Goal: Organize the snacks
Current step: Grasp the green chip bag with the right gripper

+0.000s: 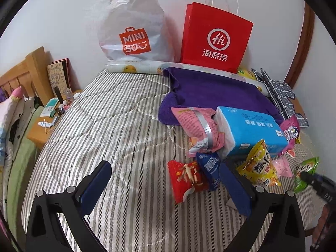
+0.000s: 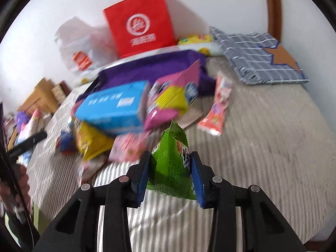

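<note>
Right up close, the right gripper [image 2: 170,174] has its blue pads clamped on both sides of a green packet [image 2: 171,157], the crimped top poking up between them, so that is the snack of the moment, pinched and carried just above the striped bedcover [image 2: 262,147]. The left gripper [image 1: 166,189] hangs wide with nothing between its jaws, poised over bare cover just short of a red packet [image 1: 188,179] and a blue packet [image 1: 209,169]. The step looks like pick-and-sort: one snack is in hand, the rest lie heaped round the tissue pack [image 1: 252,130]. Next it needs somewhere to go, and the likeliest homes are the red bag [image 1: 216,37] and the white bag [image 1: 132,27] standing against the wall, though which one is meant cannot be told. Either way the packet must travel over the pile and the purple towel [image 1: 210,92], high enough not to drag the pink packet [image 1: 197,126] along. Open room lies on the left half of the bed; a bedside shelf [image 1: 42,130] crowds that edge, and the checked cloth [image 1: 281,96] covers the far right corner.
</note>
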Motion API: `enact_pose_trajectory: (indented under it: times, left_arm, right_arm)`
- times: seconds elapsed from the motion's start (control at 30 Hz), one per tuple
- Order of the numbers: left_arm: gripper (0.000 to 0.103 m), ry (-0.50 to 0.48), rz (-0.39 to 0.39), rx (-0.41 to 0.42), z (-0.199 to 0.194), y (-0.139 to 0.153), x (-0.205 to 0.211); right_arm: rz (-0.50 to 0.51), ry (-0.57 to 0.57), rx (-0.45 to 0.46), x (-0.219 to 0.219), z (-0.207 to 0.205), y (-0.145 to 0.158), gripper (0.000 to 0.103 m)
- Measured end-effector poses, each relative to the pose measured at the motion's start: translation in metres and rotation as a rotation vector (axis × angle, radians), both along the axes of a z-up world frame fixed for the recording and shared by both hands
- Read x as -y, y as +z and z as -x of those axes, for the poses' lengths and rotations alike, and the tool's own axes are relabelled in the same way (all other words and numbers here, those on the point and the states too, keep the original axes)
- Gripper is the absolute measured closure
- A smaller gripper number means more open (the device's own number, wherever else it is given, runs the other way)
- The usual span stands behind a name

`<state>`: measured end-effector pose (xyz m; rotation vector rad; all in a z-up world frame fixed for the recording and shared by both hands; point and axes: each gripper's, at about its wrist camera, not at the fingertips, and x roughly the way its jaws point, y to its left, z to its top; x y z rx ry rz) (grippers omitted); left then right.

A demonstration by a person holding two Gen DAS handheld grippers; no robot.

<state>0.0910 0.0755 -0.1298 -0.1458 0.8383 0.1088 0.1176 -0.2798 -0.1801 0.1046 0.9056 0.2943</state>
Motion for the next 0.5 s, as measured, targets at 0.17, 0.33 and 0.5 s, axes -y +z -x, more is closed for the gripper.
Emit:
enact_pose_trajectory:
  times: [0.17, 0.33, 0.5]
  left_arm:
    - [0.001, 0.019, -0.012, -0.014, 0.005, -0.004, -0.007]
    - [0.001, 0.008, -0.001, -0.032, -0.001, -0.011, -0.006]
    - [0.001, -0.07, 0.024, -0.033, -0.014, -0.016, 0.012]
  right_arm:
    - [0.011, -0.004, -0.024, -0.007, -0.002, -0.017, 0.061]
    - [0.003, -0.023, 0.005, -0.004, -0.003, -0.017, 0.064]
    - [-0.007, -0.016, 0.014, -0.002, -0.001, -0.017, 0.064]
